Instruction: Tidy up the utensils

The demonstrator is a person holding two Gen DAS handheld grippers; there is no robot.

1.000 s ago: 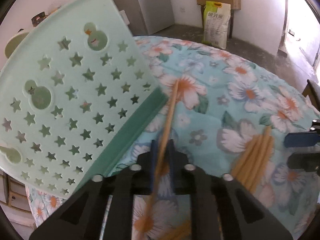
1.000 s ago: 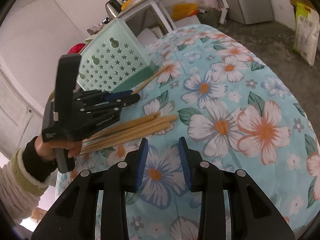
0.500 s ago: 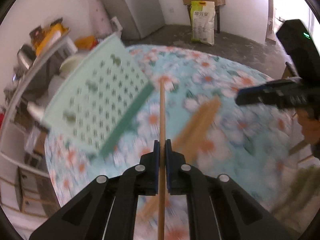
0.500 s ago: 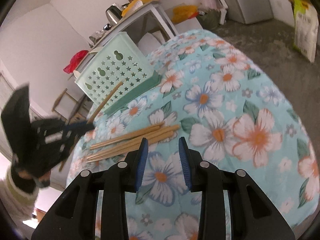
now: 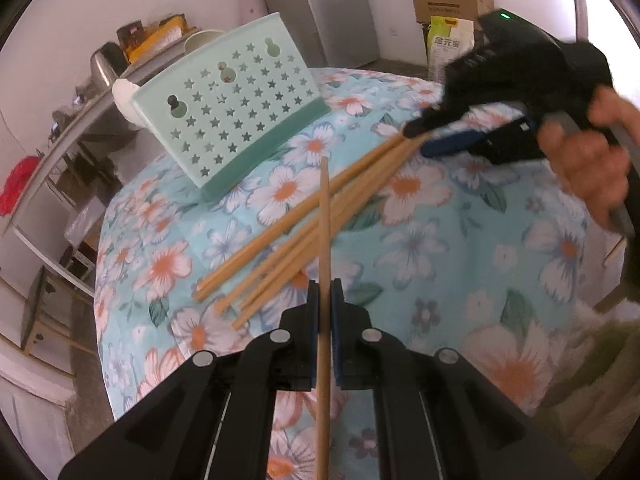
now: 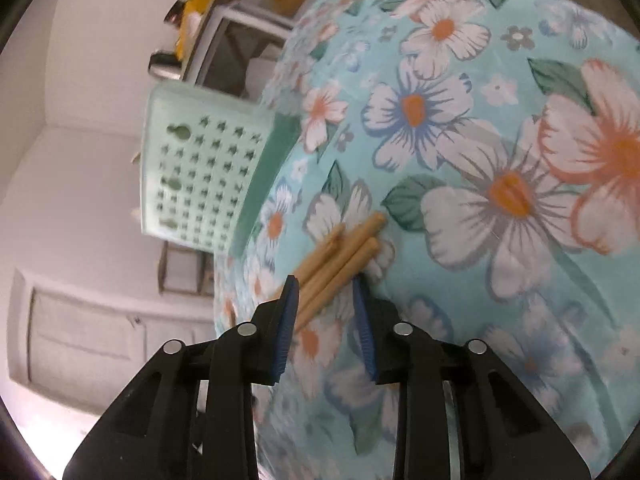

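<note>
On the flowered worktop (image 6: pixel 500 128), my right fingers (image 6: pixel 326 320) are closing around several bunched chopsticks (image 6: pixel 340 256) and could scatter them, while my left fingers (image 5: pixel 325 308) pinch one chopstick (image 5: pixel 325 216).

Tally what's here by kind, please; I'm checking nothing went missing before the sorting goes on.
Green basket: 1
Hand-held grippers: 2, the left hand-held gripper and the right hand-held gripper, whose jaws are closing with loose ends between them
Held chopstick, in the left one: 1
Loose chopsticks on the cloth: about 5; they overlap, so not exact
Total: about 9
</note>
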